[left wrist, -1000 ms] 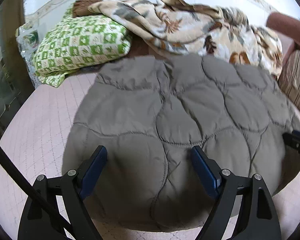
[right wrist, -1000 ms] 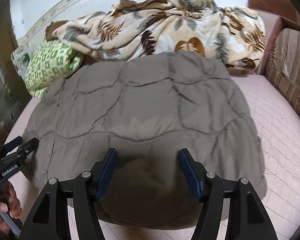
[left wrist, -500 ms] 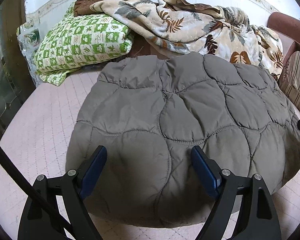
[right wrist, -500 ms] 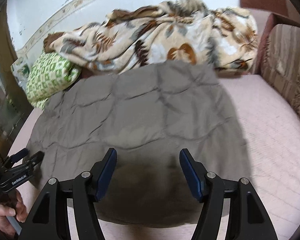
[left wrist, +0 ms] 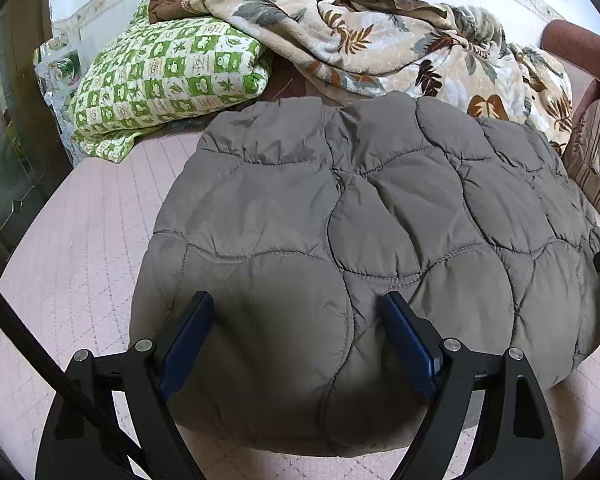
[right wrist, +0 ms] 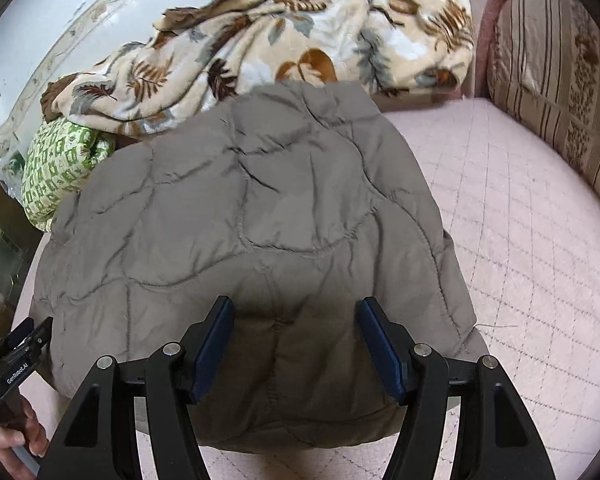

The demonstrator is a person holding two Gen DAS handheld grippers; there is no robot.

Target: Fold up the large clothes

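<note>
Left wrist: puffy grey quilted jacket (left wrist: pixel 360 248)

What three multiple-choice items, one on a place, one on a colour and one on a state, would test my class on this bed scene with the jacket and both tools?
1. Where is the green checked pillow?
A. behind the jacket, at its left
B. on the jacket
C. on the striped cushion

2. What colour is the quilted jacket?
A. red
B. grey-brown
C. white

3. How do the jaws of the left tool and the right tool stand?
A. both apart, gripping nothing
B. both clamped on the blanket
C. one holds the pillow

Key: 1 A, it lies beyond the jacket's left corner, beside the leaf-print blanket. 2 B, its whole shell is grey-brown. 3 A, each wrist view shows a gap between the blue pads.
</note>
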